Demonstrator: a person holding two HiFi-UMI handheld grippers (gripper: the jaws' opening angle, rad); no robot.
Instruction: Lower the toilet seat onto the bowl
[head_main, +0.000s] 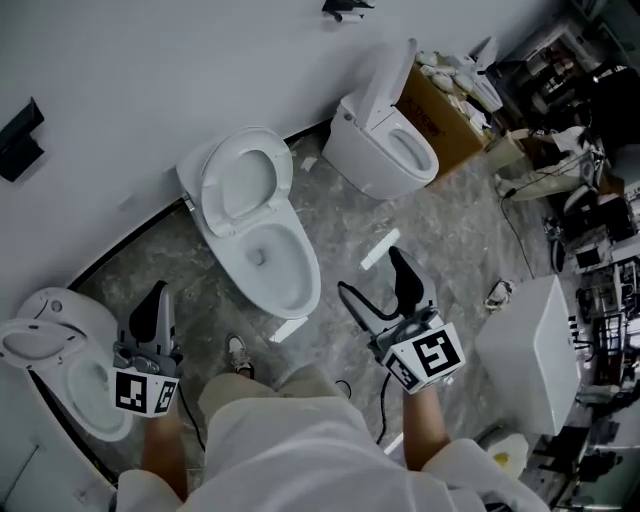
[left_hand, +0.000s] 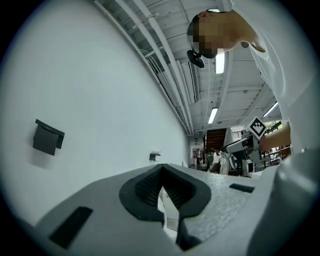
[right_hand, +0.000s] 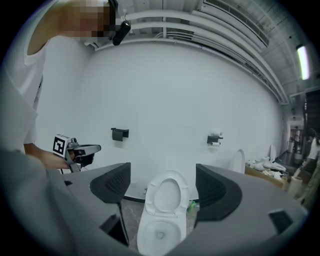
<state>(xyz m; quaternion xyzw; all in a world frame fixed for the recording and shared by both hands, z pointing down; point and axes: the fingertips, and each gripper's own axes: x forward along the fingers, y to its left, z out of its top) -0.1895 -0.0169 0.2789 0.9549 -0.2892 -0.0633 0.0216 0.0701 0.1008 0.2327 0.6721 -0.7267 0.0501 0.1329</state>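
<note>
The white toilet stands against the wall in the middle of the head view, its seat (head_main: 240, 180) raised and leaning back above the open bowl (head_main: 270, 265). In the right gripper view the seat (right_hand: 168, 194) and bowl (right_hand: 158, 234) show straight ahead between the jaws. My right gripper (head_main: 378, 290) is open and empty, held short of the bowl's right front. My left gripper (head_main: 153, 312) is shut on nothing, well left of the toilet; its own view faces the wall with the pads (left_hand: 150, 190) pressed together.
A second toilet (head_main: 385, 140) with a raised lid stands back right beside a cardboard box (head_main: 440, 115). A third toilet (head_main: 60, 370) is at the near left. A white tank (head_main: 535, 350) and cluttered equipment fill the right. Paper scraps (head_main: 378, 250) lie on the floor.
</note>
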